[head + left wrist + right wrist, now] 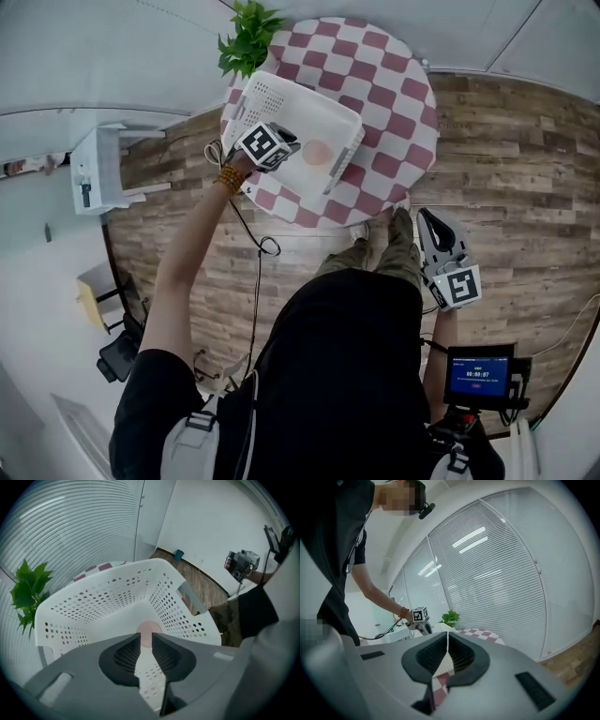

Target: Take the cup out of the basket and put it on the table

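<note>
- We hold the left gripper (pixel 146 638) over the near wall of the white basket (pixel 281 94), and it points into the basket. Its jaws stand a narrow gap apart and grip nothing.
- The pink cup (pixel 149 629) sits on the basket's floor, just past the jaw tips and in line with the gap. We cannot tell whether the tips touch it.
- The basket stands on the round table (pixel 394 103), on a red and white checked cloth, toward the table's left side.
- A plant (pixel 248 37) stands at the table's far edge, just behind the basket.
- Our right gripper (pixel 447 637) hangs low by our right side, off the table and above the wood floor (pixel 506 159). Its jaws are closed tip to tip, with nothing between them.
- Our left arm reaches out to the basket, with a bead bracelet (pixel 228 178) on the wrist.
- A cable (pixel 248 234) trails down from the left gripper toward the floor.
</note>
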The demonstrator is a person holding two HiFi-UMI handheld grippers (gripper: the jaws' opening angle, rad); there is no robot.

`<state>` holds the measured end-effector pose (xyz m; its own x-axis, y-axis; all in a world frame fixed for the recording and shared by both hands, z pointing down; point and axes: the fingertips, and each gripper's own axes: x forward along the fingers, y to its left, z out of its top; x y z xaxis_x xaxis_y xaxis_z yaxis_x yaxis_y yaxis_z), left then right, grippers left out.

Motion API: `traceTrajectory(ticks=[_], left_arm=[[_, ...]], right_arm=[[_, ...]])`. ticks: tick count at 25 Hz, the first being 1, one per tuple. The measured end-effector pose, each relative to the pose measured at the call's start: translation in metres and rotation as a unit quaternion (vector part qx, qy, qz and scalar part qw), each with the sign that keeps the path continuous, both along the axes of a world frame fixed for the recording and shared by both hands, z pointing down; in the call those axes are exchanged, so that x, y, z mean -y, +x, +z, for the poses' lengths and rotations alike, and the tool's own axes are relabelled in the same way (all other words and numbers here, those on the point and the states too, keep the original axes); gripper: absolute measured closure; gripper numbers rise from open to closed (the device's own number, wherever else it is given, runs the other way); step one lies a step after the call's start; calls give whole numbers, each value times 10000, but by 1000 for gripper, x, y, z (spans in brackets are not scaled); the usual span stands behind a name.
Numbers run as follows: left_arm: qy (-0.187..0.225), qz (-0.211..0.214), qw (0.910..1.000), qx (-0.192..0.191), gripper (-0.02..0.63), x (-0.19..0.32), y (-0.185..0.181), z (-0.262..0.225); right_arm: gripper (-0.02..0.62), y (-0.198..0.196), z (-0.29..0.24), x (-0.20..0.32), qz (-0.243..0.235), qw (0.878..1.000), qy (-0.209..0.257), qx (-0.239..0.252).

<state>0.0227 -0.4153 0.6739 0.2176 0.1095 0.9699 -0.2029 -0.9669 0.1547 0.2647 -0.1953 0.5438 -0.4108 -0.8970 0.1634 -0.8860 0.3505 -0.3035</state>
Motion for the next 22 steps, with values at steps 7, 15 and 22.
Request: traceTrajectory(ticks=[7,15,22], left_arm=[[-525,193,9962,663,497,-15,-5,38],[-657,-35,9931,969,495,-7,-12,71],[-759,-208,9901,1165,495,1,-21,83]], right_arm=[[583,11,10,-9,75,9999,-125,41],[583,22,23,-21,208,9995,-242,16],[583,25,26,-23,249,9992,-317,0]])
